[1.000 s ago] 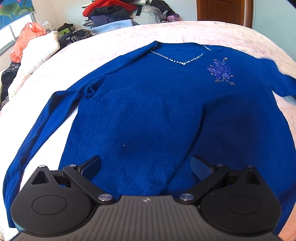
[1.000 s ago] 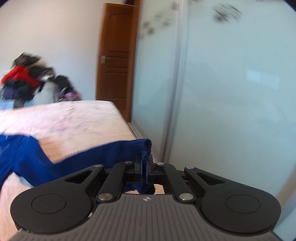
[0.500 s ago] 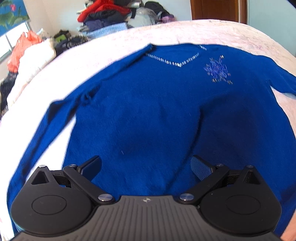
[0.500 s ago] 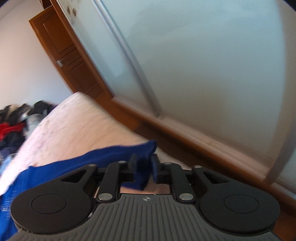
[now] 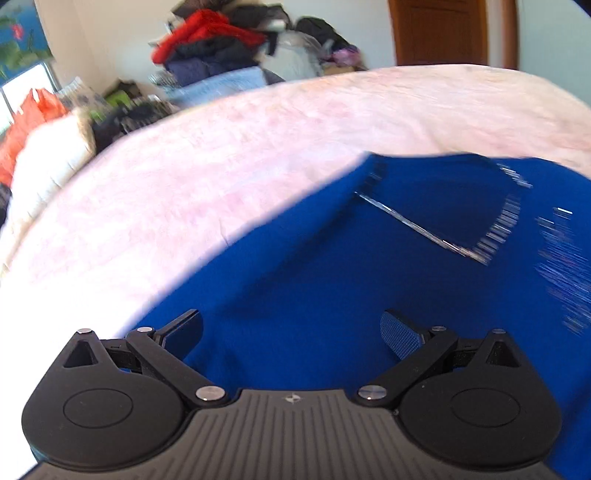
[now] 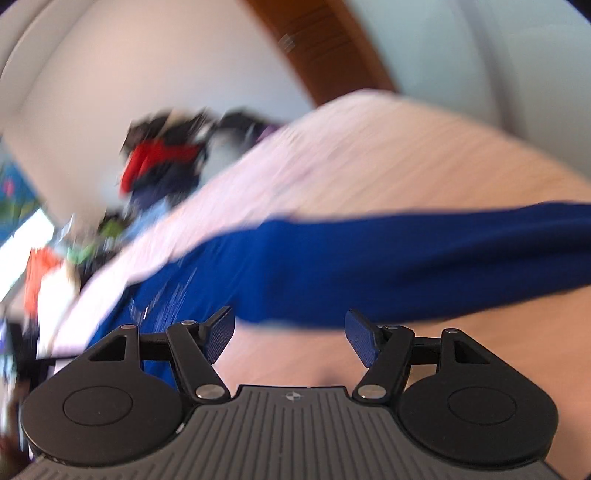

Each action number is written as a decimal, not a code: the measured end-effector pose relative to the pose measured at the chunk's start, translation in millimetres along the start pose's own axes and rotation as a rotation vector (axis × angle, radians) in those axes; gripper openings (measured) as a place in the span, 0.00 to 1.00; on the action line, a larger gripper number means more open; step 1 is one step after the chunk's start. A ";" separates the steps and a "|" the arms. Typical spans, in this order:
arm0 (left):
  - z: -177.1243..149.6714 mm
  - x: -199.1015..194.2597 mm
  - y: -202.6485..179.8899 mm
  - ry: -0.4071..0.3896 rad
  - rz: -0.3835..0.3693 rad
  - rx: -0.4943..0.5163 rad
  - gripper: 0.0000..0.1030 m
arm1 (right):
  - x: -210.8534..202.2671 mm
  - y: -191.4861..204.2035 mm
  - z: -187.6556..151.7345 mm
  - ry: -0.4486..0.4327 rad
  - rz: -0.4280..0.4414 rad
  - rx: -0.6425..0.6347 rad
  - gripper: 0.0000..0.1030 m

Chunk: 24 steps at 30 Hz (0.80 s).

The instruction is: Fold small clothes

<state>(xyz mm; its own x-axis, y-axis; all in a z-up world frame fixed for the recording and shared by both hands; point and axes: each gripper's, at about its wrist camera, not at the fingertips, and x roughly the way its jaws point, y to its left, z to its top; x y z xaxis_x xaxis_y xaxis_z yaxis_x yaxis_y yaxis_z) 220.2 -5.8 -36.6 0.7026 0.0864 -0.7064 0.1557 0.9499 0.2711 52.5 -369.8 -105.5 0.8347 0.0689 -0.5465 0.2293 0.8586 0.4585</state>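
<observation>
Sleeve released — right tool agape, blurred

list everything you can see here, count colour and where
sweater: 1, deep blue with a sparkly neckline, spread on the bed, one sleeve stretched out
bed cover: 1, pale pink, under the sweater
clothes pile: 1 heap, red, dark and light blue, beyond the bed's far end
orange item: 1, far left by the window
door: 1, brown wood, far right
left gripper: 1, black, open above the sweater
right gripper: 1, black, open near the sleeve

Bright daylight, heavy motion blur
</observation>
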 end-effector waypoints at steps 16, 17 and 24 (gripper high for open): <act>88.9 127.2 73.1 -0.032 0.339 -0.126 1.00 | 93.1 159.4 27.7 0.253 0.198 -0.536 0.79; 93.3 128.8 80.5 -0.009 0.356 -0.128 1.00 | 100.8 166.3 27.7 0.261 0.192 -0.538 0.79; 54.3 52.6 146.2 -0.003 0.140 -0.160 1.00 | 92.8 187.2 9.2 0.287 0.300 -0.565 0.80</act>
<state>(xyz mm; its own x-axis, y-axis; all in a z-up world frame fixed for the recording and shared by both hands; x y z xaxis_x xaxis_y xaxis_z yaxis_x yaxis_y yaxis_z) 317.7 121.4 1.4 0.7118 0.2206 -0.6669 -0.0561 0.9642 0.2591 177.4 -207.4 -63.9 0.6378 0.4092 -0.6525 -0.3512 0.9085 0.2266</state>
